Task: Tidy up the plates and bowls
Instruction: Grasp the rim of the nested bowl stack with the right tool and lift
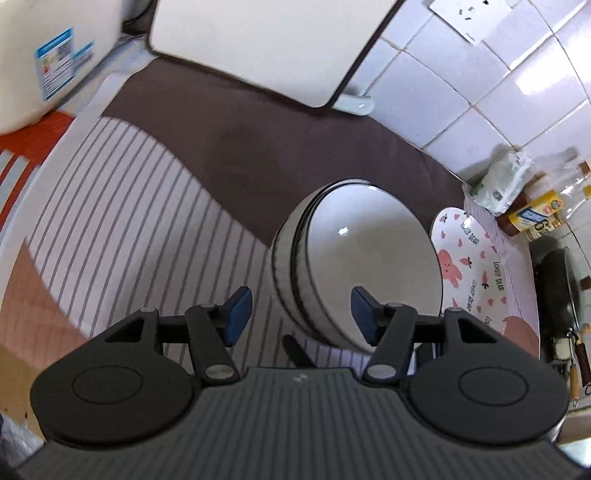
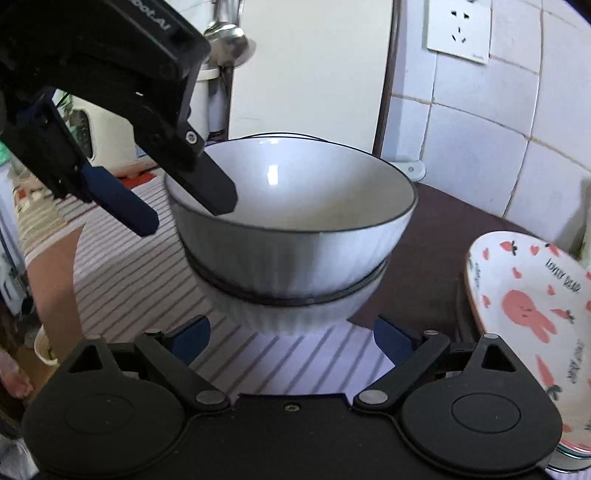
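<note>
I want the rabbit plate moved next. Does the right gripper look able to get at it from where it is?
Probably yes. The rabbit plate lies uncovered just to the side of the right gripper, whose jaws stand open and empty. The stacked bowls sit ahead of it, not between it and the plate.

Wall socket (image 2: 459, 31), cutting board (image 1: 266, 44), striped cloth (image 1: 122, 206)

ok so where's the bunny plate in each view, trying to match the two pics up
Left wrist view: the bunny plate sits right of centre, just right of the stacked bowls, partly hidden behind them.
Right wrist view: the plate is at the right edge, lower right of the stacked bowls, cut off by the frame.
Shared landmark: the white wall socket on the tiles, top right in both.
</note>
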Action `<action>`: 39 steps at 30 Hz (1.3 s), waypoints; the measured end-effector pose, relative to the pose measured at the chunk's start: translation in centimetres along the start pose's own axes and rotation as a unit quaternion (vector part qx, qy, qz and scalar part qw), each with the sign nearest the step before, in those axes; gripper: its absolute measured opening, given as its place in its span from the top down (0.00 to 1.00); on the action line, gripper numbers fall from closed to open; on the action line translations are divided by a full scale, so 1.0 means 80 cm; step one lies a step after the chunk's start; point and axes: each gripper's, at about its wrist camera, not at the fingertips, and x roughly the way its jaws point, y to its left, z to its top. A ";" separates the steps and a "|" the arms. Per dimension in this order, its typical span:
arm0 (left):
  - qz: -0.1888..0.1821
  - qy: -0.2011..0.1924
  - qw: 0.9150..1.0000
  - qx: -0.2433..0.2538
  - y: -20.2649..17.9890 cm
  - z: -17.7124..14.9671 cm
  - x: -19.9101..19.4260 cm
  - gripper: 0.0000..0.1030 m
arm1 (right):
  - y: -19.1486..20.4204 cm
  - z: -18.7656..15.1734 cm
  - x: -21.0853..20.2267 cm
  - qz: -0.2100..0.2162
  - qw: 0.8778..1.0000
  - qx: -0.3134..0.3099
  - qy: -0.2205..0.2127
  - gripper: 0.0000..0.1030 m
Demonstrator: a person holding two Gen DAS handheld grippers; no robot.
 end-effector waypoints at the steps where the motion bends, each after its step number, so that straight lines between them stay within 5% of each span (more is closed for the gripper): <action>1: -0.003 0.002 1.000 0.005 0.000 0.003 0.004 0.44 | -0.001 0.002 0.004 0.002 1.000 0.006 -0.004 0.05; 6: -0.005 0.015 1.000 0.016 0.004 0.018 0.031 0.46 | -0.006 0.012 0.025 0.016 0.999 0.028 0.004 0.05; 8: -0.013 0.021 0.999 0.021 0.007 0.023 0.039 0.60 | -0.007 0.019 0.027 0.027 0.999 0.031 0.009 0.03; 10: -0.011 0.030 0.999 0.017 0.011 0.026 0.047 0.63 | -0.007 0.022 0.030 0.033 0.999 0.034 0.010 0.02; 16: -0.023 0.031 0.999 -0.008 0.020 0.027 0.051 0.64 | -0.014 0.028 0.041 0.051 0.998 0.030 0.014 0.00; 25: -0.011 0.031 0.999 0.016 0.008 0.016 0.042 0.64 | -0.015 0.024 0.028 0.079 0.996 0.036 0.005 0.00; 39: -0.019 0.024 0.999 0.042 -0.028 -0.004 -0.024 0.65 | -0.020 0.028 -0.025 0.091 0.995 0.036 -0.027 0.00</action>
